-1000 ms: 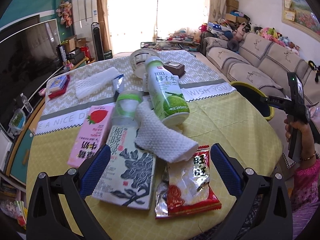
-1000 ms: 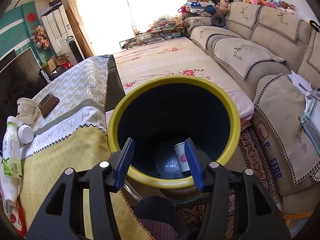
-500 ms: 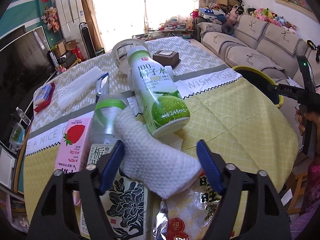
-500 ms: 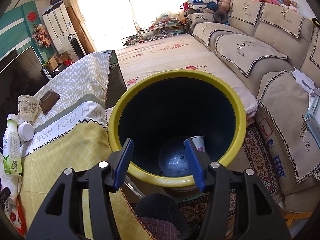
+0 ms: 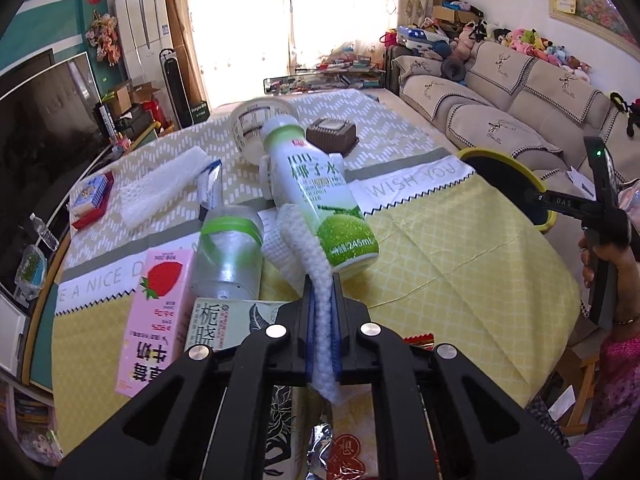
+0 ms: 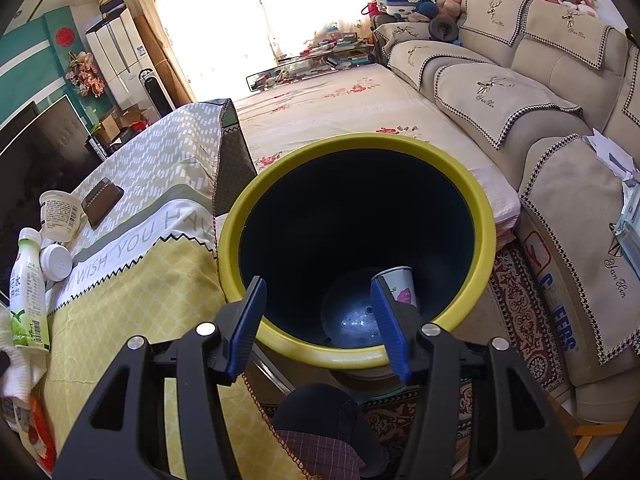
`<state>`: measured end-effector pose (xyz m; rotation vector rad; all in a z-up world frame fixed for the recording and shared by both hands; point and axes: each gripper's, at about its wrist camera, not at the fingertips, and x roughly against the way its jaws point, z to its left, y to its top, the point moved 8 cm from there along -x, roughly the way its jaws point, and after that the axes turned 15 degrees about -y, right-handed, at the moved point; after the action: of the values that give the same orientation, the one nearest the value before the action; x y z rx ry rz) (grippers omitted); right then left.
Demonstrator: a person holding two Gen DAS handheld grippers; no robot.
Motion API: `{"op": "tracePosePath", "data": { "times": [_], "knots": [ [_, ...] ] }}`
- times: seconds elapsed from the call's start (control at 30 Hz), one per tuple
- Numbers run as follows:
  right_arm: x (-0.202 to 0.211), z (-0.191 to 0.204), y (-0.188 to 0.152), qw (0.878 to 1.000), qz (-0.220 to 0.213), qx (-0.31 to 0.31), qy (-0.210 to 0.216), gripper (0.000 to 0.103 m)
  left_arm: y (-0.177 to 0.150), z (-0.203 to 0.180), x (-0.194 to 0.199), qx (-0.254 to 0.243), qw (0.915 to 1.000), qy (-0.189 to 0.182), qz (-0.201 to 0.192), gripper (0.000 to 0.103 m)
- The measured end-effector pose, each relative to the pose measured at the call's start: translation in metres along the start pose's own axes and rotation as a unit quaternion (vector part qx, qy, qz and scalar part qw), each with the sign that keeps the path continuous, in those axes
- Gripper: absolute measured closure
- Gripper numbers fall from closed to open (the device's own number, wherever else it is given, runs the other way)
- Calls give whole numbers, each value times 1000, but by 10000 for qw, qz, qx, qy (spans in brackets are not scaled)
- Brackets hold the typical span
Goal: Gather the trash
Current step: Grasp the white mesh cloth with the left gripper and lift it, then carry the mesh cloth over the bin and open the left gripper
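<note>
The left tool point(image 5: 322, 320) is clamped narrow on a white foam net sleeve point(image 5: 308, 248), which runs from between the blue pads up toward 12 o'clock and lies against the base of a green coconut-water bottle point(image 5: 316, 196) resting on its side on the desk point(image 5: 460, 264). At 10 o'clock from the tool lies a clear bottle with a green band point(image 5: 230, 252); at 9 o'clock, a pink strawberry milk carton point(image 5: 154, 312); just beneath the tool, a cream carton with dark leaf print point(image 5: 218, 326) and a red snack wrapper point(image 5: 348, 452). The right tool point(image 6: 320, 326) hangs wide apart and holds nothing, above the near rim of the yellow-rimmed trash bin point(image 6: 476, 216) beside the desk. A paper cup point(image 6: 400, 286) lies inside the bin at 1 o'clock from this tool, by its right pad.
</note>
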<state>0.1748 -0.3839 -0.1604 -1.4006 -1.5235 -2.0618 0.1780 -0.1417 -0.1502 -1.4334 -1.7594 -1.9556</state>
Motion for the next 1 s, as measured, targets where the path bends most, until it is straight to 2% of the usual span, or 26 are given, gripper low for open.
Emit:
{"op": "tracePosePath", "data": {
  "times": [0.3,0.5,0.63,0.77,0.9,1.0],
  "knots": [
    [7,1,1,9999,-80,-12,63,50,29,-17,69,-149,9974,71,-707,96],
    [12,-2,2,9999,-145,-53,73,50,49,-41,94,-349,9939,-178,-1026,96],
    [21,-15,5,9995,-266,-156,-4,50,63,-76,81,-566,9923,-509,-975,96],
    [33,-40,8,9983,-449,-333,-159,49,78,-116,54,-751,9889,-1009,-790,96],
    [44,-69,9,9962,-606,-539,-311,48,99,-165,14,-896,9820,-1595,-466,96],
    [48,-91,9,9945,-670,-709,-384,48,114,-204,-19,-1104,9761,-1852,-284,96]
  ]
}}
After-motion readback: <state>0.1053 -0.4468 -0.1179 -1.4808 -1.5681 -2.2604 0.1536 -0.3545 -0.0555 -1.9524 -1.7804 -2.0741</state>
